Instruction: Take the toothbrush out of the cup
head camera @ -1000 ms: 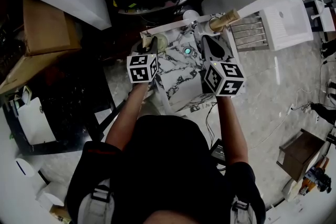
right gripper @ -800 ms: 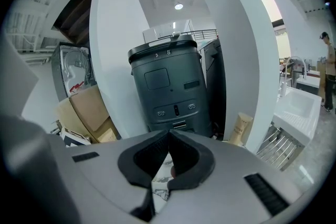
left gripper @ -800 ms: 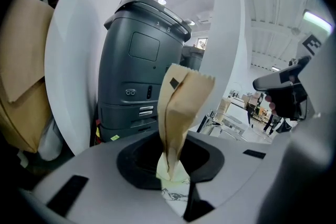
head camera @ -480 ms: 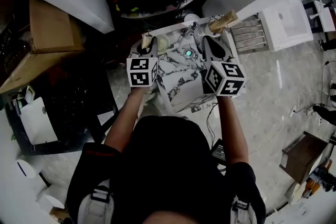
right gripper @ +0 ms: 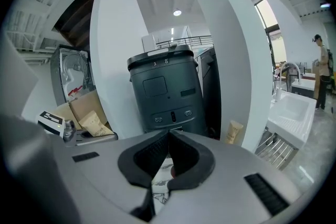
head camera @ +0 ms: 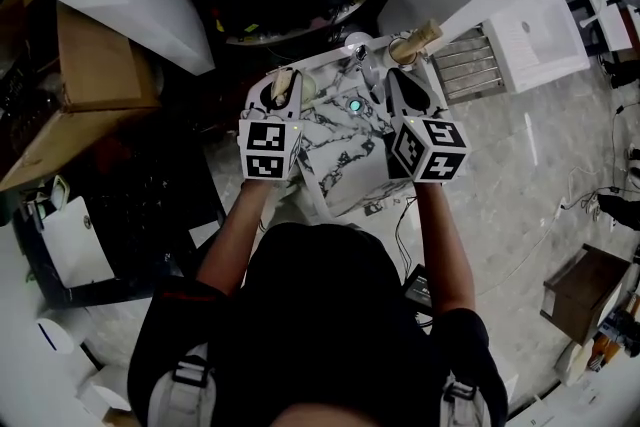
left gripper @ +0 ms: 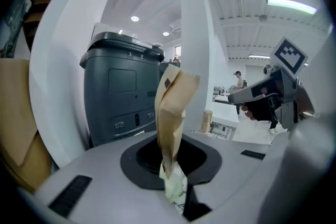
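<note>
Tan paper packet point(left gripper: 173, 107), black-veined white table point(head camera: 338, 163)

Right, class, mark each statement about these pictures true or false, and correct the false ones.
1. The left gripper is empty. False: the left gripper, whose jaws have just been closing, grips a tan packet.
2. The right gripper's jaws are together with nothing between them. True: the right gripper is shut and empty.
3. The table under the grippers has a marble pattern. True: the table is white with dark veins.
4. The packet lies flat on the table. False: it sticks up out of the left gripper.
</note>
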`<state>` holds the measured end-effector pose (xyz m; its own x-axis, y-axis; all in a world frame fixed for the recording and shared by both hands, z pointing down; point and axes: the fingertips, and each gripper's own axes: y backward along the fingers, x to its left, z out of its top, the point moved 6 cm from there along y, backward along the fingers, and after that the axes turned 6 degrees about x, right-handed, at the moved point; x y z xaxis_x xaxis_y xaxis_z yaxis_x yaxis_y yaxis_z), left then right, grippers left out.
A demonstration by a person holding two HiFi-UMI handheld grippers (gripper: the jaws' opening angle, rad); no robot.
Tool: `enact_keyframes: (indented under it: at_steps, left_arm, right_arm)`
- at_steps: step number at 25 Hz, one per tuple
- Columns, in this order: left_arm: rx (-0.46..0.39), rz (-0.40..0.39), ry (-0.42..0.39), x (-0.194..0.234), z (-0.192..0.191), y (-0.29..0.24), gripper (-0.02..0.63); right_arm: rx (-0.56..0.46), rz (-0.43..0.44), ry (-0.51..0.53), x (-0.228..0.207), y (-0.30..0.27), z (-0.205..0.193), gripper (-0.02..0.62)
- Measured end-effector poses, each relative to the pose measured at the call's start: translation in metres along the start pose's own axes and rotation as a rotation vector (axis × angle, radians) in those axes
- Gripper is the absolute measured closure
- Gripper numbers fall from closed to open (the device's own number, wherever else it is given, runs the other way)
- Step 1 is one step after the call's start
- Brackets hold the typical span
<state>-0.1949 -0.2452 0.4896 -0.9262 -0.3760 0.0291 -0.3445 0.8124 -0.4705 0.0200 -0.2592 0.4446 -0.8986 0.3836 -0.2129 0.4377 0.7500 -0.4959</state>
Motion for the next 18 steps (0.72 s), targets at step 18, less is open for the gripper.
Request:
enact_keyframes:
  at_steps: [18]
  left_arm:
    - [-0.123,-0.195,-0.086,-0.016,0.053,0.036,0.565]
  right_arm:
    - [-0.033,-0.037,0.015,0.022,0.006,0.015,0.561]
